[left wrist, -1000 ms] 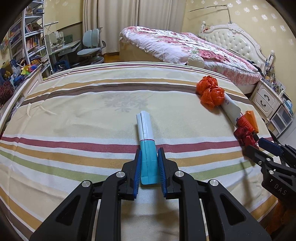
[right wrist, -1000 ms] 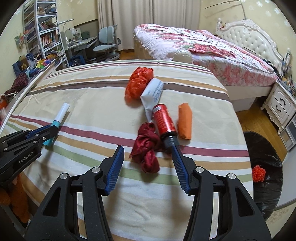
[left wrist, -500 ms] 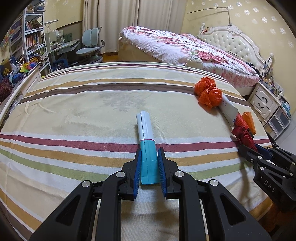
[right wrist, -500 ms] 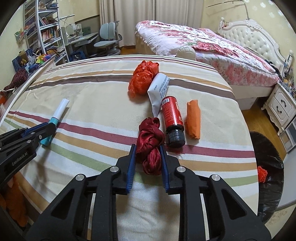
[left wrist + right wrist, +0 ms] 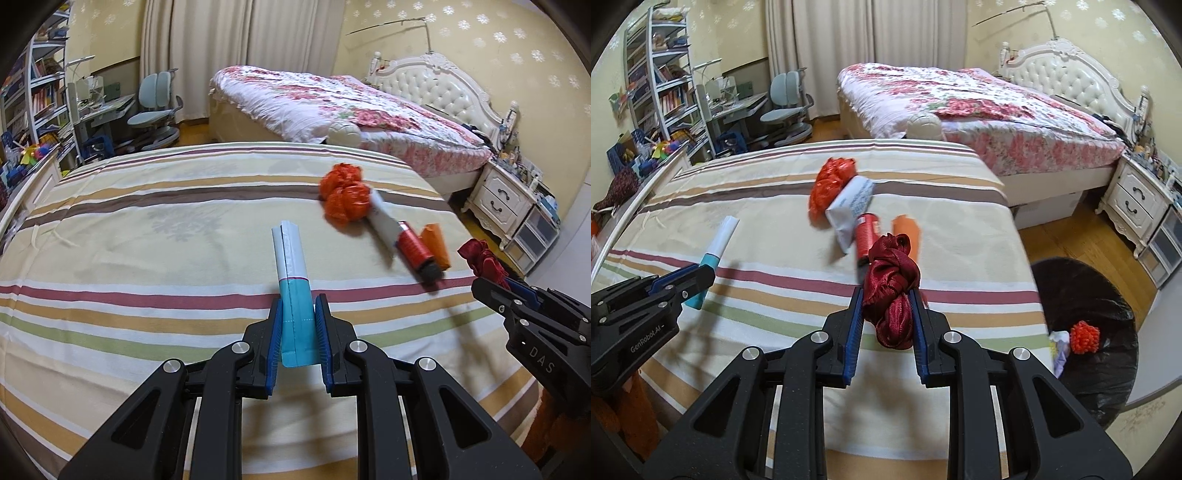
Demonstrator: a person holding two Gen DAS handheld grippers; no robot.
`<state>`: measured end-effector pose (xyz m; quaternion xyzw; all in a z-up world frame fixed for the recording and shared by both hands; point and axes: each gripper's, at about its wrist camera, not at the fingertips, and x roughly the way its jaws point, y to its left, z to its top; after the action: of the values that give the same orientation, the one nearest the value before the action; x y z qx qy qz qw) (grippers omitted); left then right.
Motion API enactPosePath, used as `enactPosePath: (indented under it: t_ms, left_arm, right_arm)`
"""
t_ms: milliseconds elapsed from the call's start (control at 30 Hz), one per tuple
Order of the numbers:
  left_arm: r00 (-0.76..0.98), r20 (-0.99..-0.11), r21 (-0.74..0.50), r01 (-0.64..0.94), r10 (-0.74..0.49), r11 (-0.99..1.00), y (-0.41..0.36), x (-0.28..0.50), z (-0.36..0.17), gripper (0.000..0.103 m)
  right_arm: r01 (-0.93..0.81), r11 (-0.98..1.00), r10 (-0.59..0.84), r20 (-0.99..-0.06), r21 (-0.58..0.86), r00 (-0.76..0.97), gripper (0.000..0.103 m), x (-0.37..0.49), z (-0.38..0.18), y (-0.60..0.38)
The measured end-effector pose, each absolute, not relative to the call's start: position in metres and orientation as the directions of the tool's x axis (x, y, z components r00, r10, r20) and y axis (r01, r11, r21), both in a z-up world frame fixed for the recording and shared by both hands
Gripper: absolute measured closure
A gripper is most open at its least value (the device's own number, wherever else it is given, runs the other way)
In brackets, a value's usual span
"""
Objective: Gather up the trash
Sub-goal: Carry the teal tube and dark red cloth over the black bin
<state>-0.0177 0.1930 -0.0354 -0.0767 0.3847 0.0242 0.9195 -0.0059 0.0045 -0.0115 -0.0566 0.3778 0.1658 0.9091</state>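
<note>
Between the right fingers bunches shiny red satin cloth; between the left fingers, a smooth teal-and-white plastic packet. Beneath both spreads matt striped cotton bedsheet.

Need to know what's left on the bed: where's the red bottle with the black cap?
The red bottle lies on the striped bedspread, between the white packet and the orange packet, just beyond the dark red cloth.

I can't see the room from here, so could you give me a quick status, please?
Left gripper shut on teal-white pack. Right gripper shut on red cloth. Bin right, path clear.
</note>
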Motion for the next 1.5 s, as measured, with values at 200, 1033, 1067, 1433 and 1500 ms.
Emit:
enactPosePath:
  t_ms: [200, 1033, 1067, 1433, 1500]
  left_arm:
    - [0.719, -0.692, -0.129, -0.036, -0.064, 0.991, 0.159, -0.012, -0.026, 0.084]
    - [0.709, -0.678, -0.068, 0.204, -0.195, 0.977, 0.011, 0.032, -0.023, 0.084]
    - [0.708, -0.678, -0.065, 0.208, -0.197, 0.976, 0.007, 0.034, -0.023, 0.084]
    - [0.69, -0.692, -0.042, 0.254, -0.212, 0.966, -0.033, 0.049, -0.033, 0.084]
    - [0.687, -0.696, -0.037, 0.256, -0.209, 0.966, -0.038, 0.052, -0.035, 0.084]
  right_arm:
    - [-0.28, 0.96, 0.22, -0.691, 0.027, 0.689, 0.079, -0.005, -0.008, -0.028]
    - [-0.005, 0.998, 0.044, -0.665, 0.061, 0.745, 0.079, 0.007, -0.016, -0.166]
    - [0.001, 0.998, 0.042, -0.667, 0.064, 0.744, 0.079, 0.009, -0.018, -0.169]
    - [0.057, 0.995, 0.013, -0.676, 0.081, 0.737, 0.079, 0.02, -0.028, -0.203]
    - [0.066, 0.994, 0.008, -0.677, 0.083, 0.736, 0.079, 0.022, -0.029, -0.207]
